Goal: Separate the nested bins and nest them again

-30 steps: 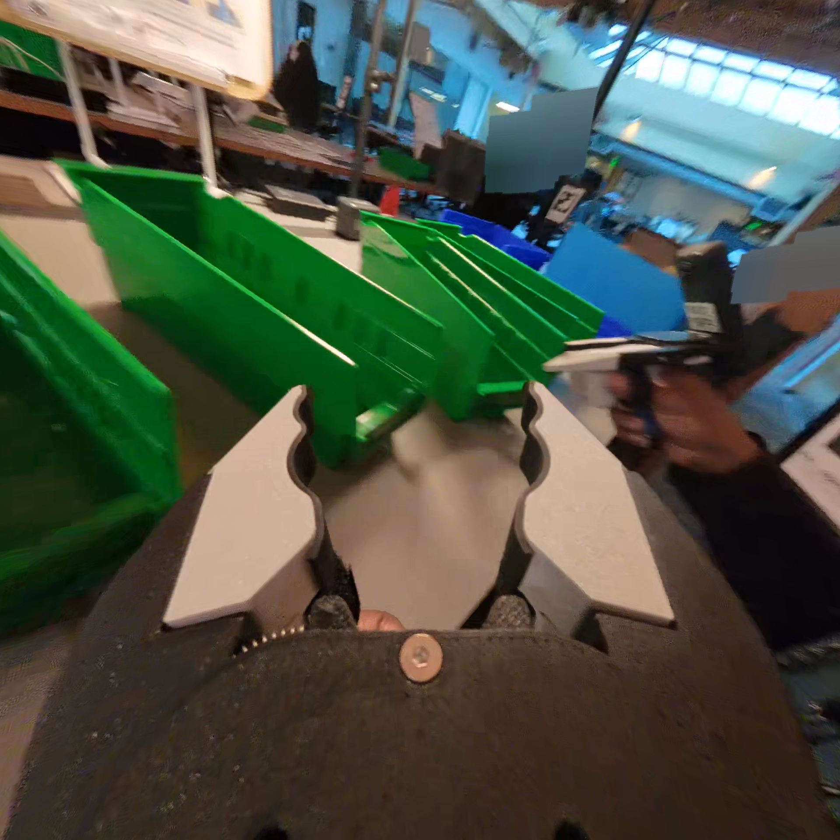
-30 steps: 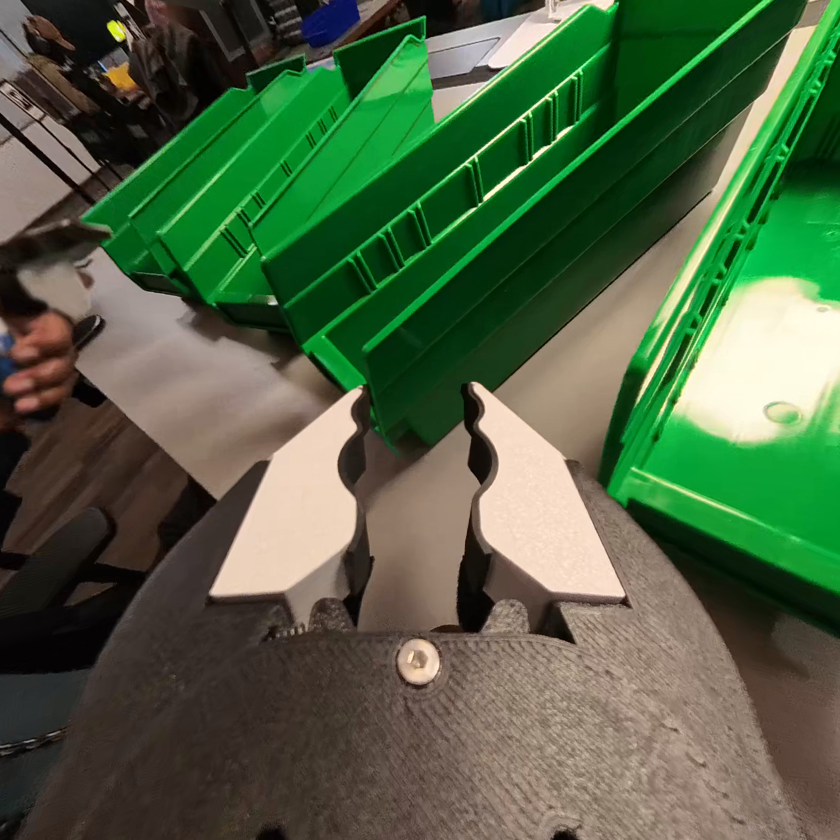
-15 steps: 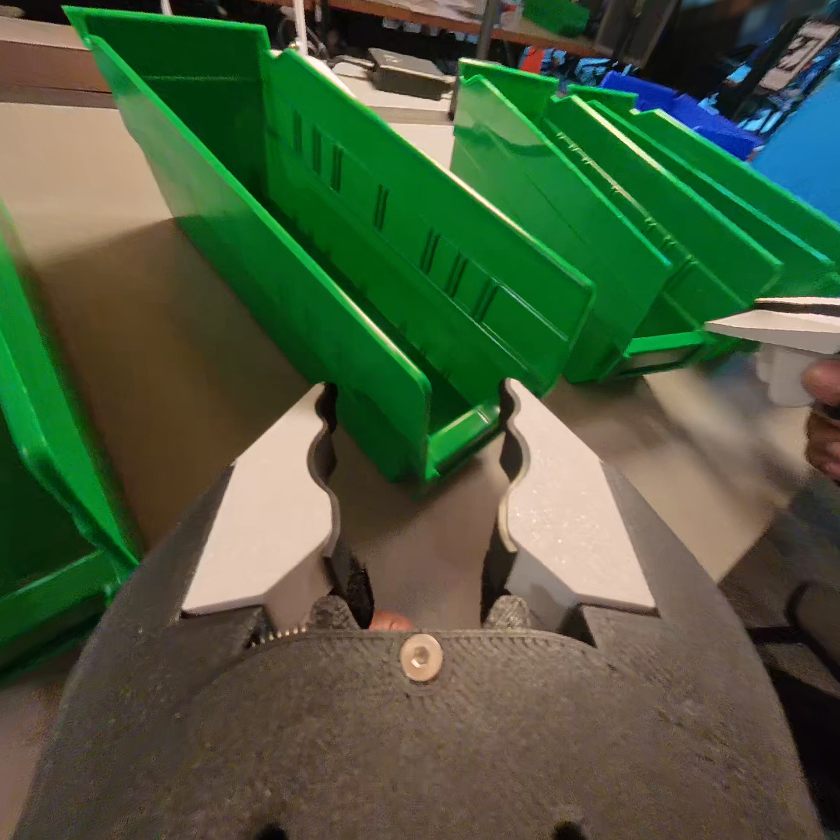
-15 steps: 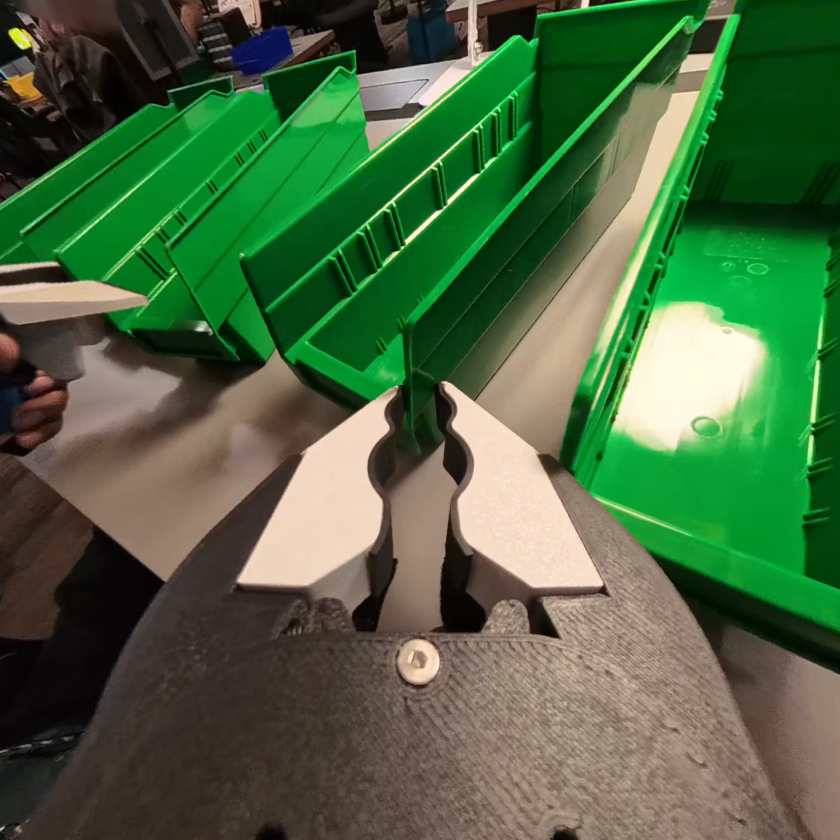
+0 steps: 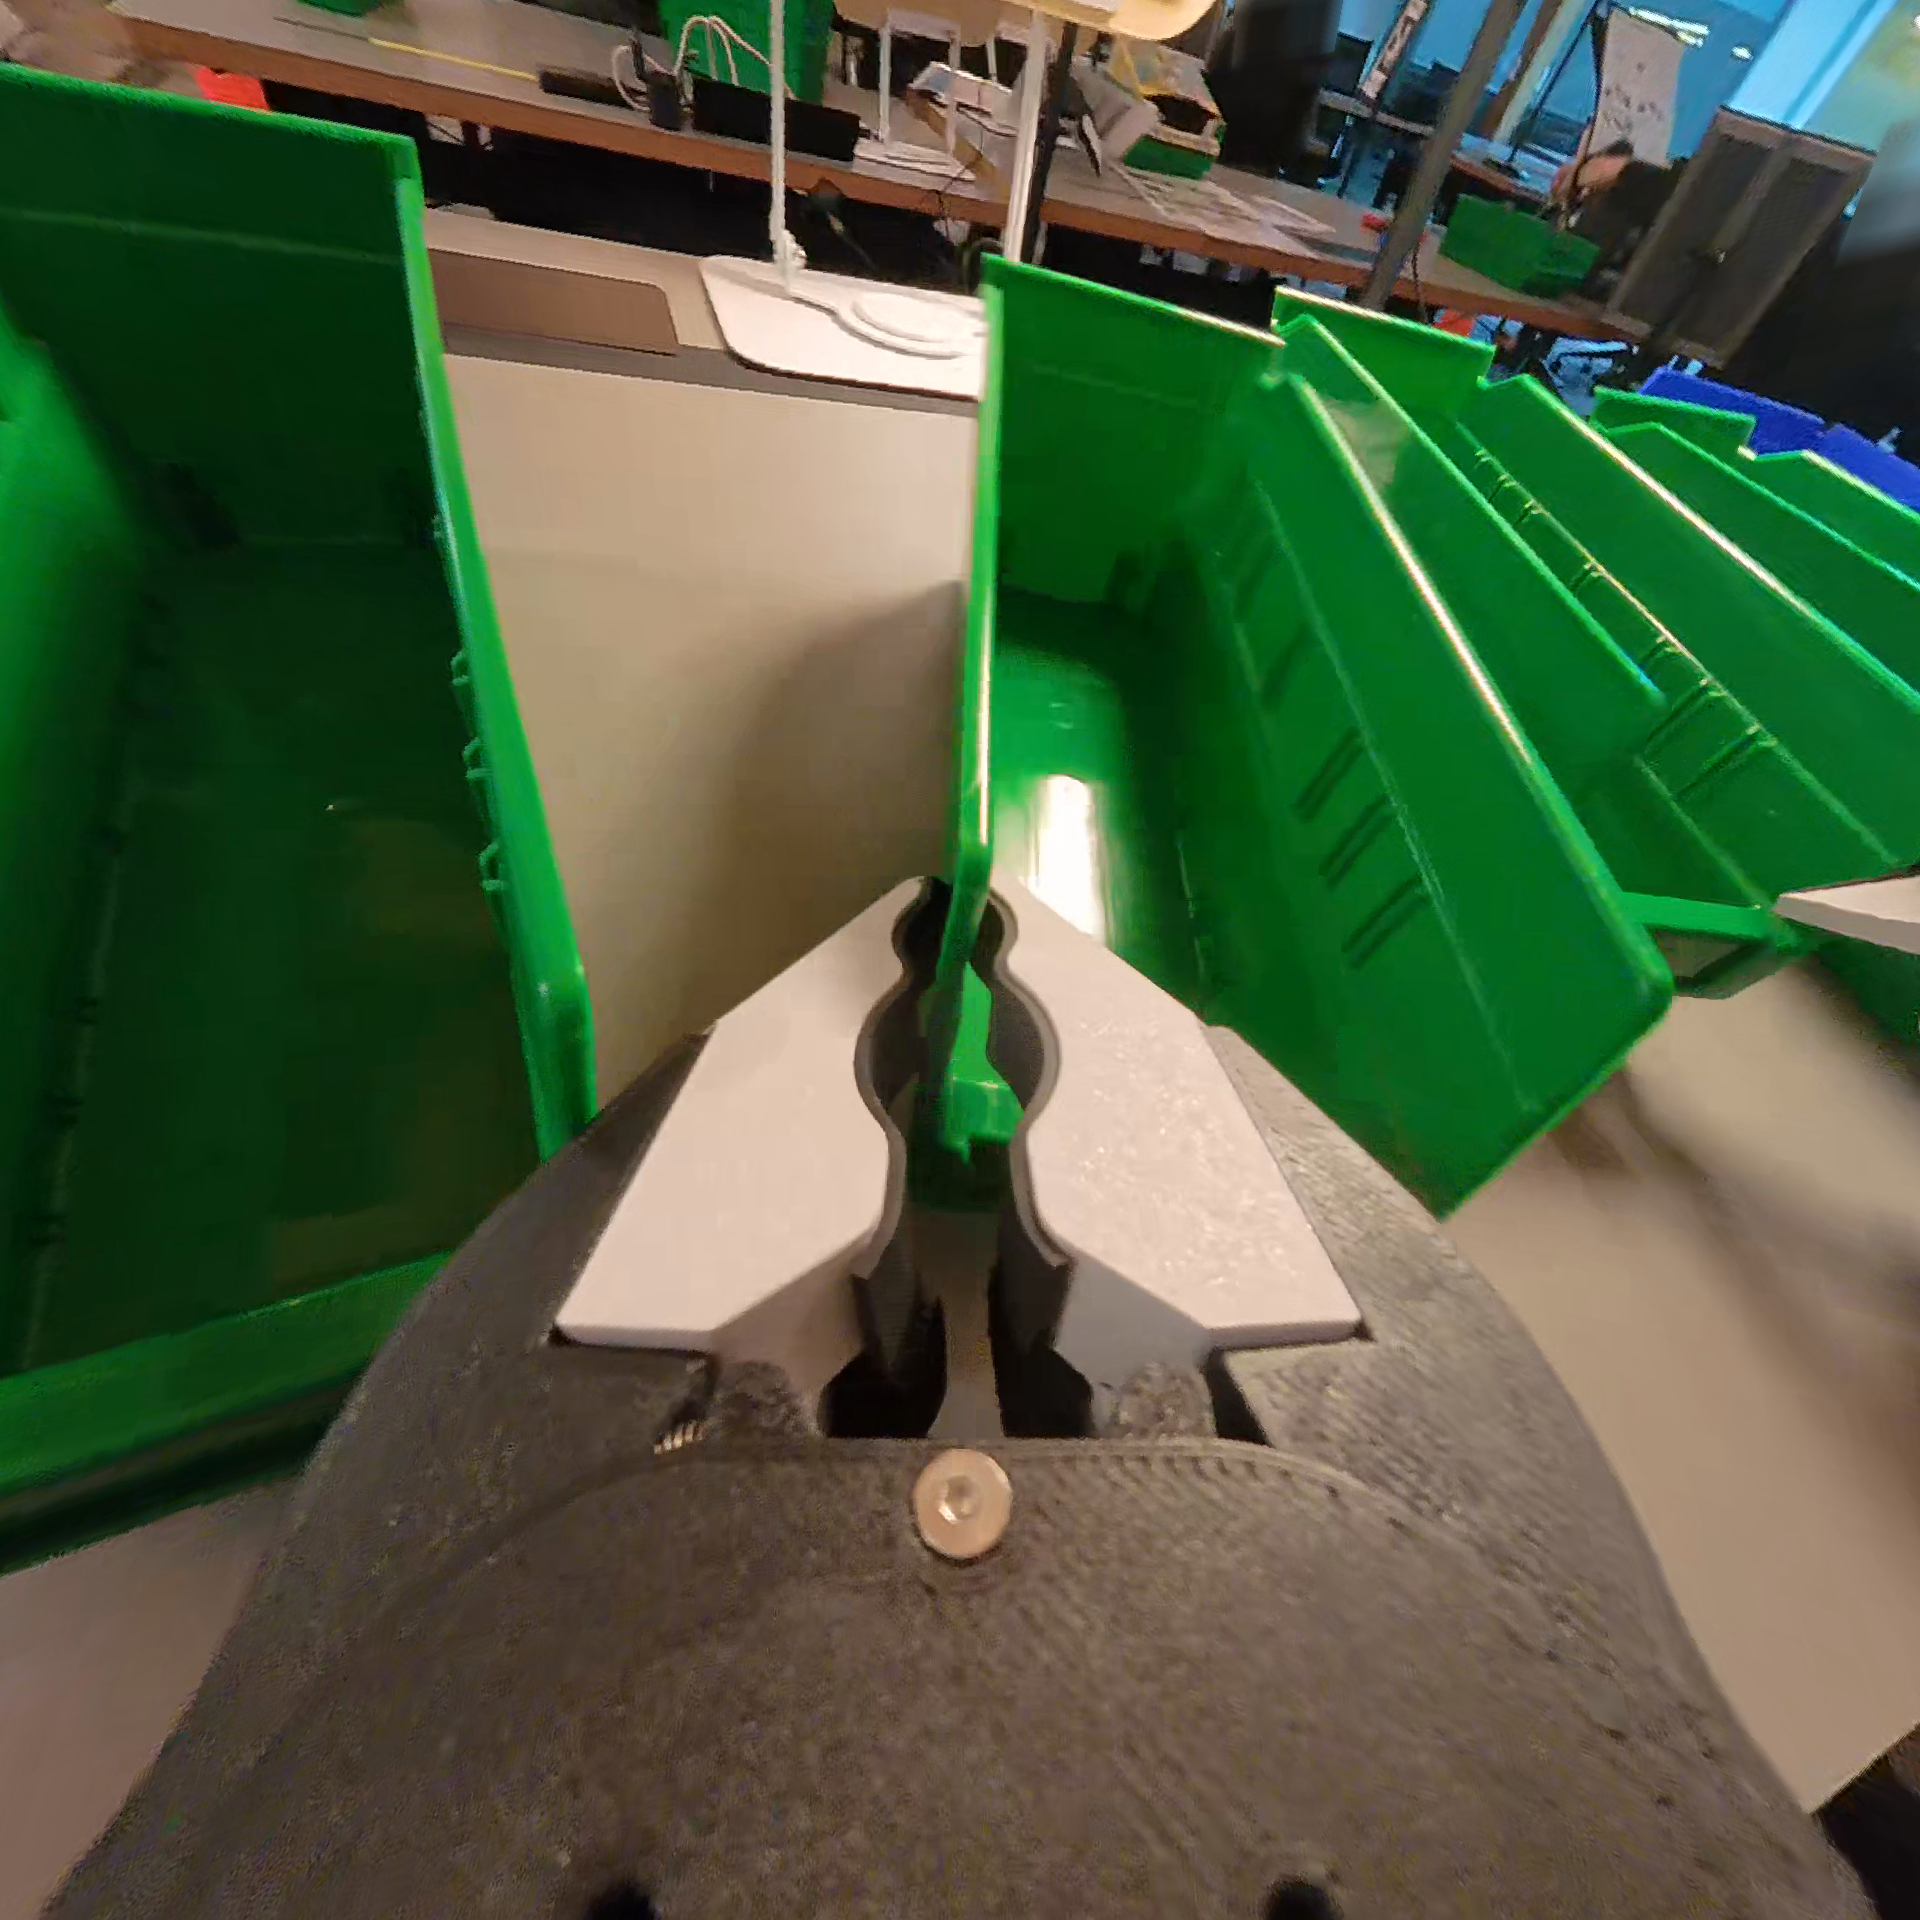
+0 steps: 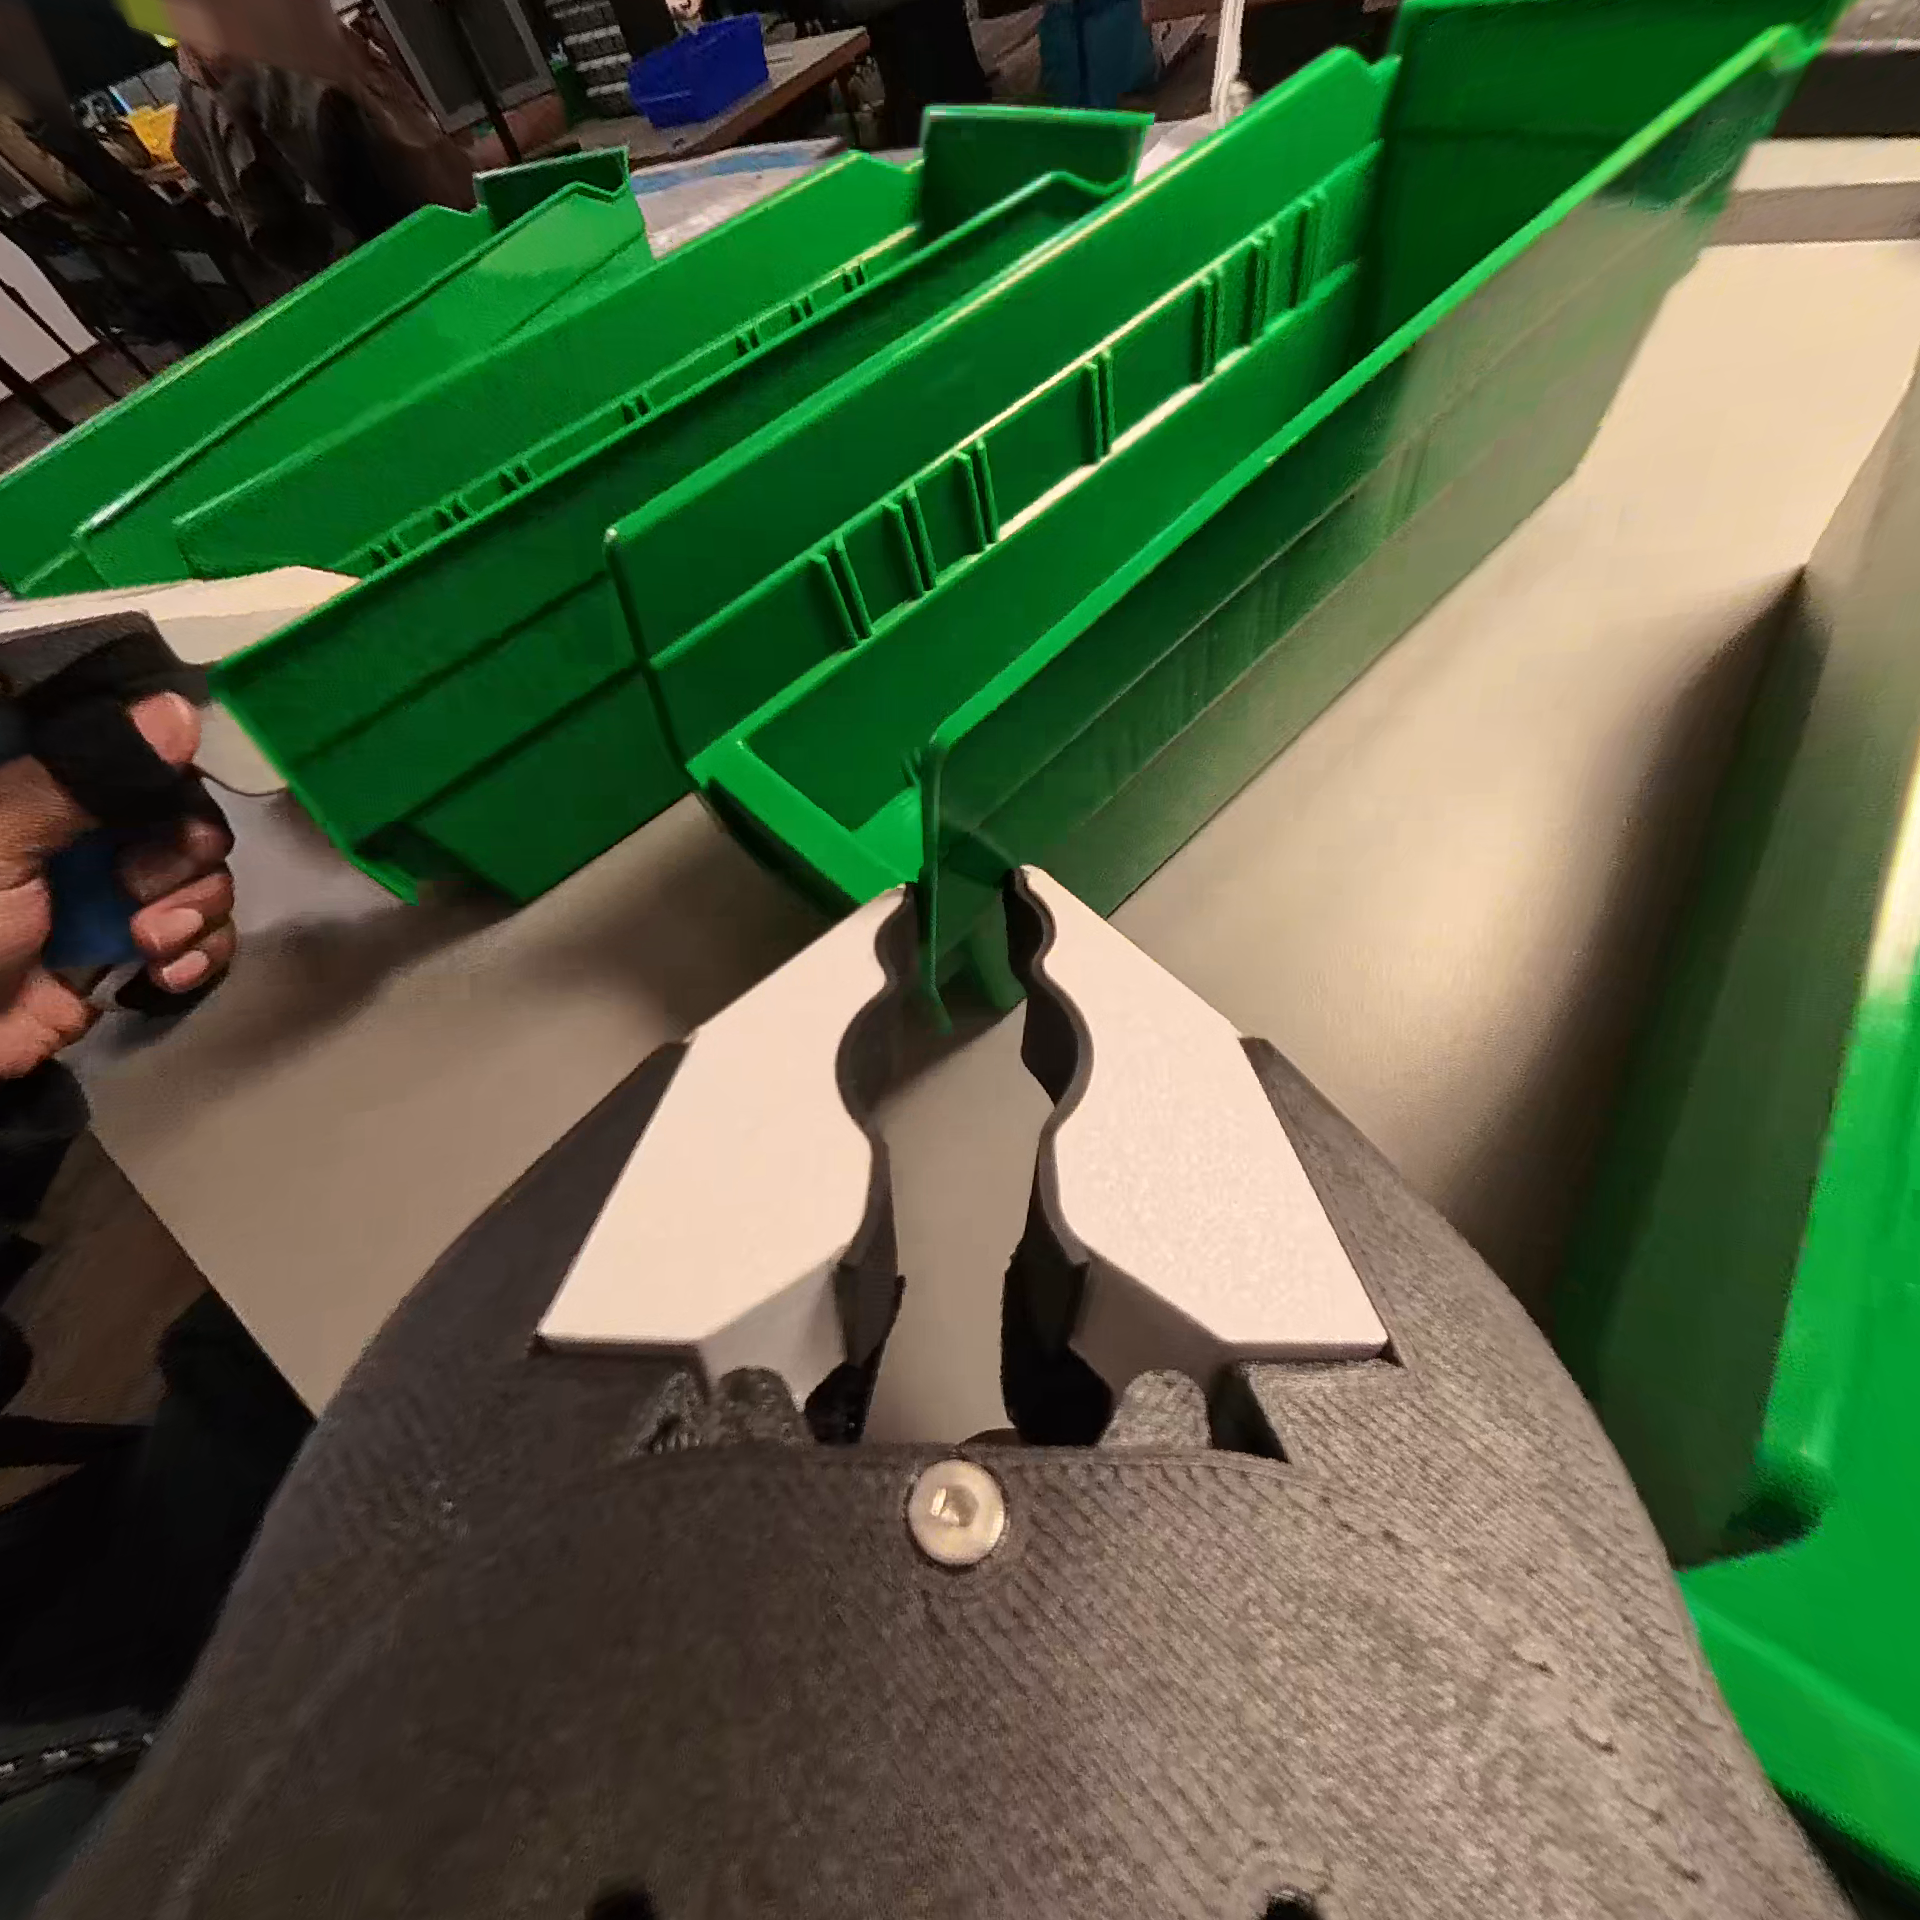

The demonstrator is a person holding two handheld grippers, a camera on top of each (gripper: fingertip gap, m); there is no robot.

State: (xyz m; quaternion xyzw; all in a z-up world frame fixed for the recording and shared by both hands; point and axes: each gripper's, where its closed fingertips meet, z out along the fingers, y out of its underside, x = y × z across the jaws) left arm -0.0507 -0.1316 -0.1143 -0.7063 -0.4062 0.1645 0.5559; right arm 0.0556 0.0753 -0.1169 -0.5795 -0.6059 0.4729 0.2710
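grey table [image 5: 727,623], left gripper [image 5: 961,914] clamped on green bin [image 5: 977,623] wall

This looks like a workshop or lab hall: long workbenches [image 5: 582,99] with cables and equipment behind, many green storage bins [image 6: 436,436] (also blue ones [image 6: 698,64]) on a grey table [image 5: 727,582].

Indoor overhead lighting, moderately bright, warm cast on the table [image 5: 727,582]. Strong white glare patch on the floor of the narrow green bin [image 5: 1070,831], center of left wrist view. Wide bin [image 5: 260,727] at left was dark, in shade. Motion blur smeared the lower right of the left view and the right edge of the right view. Soft shadows lay under the bin stack [image 6: 468,499]. Fisheye bending at all edges; background soft.
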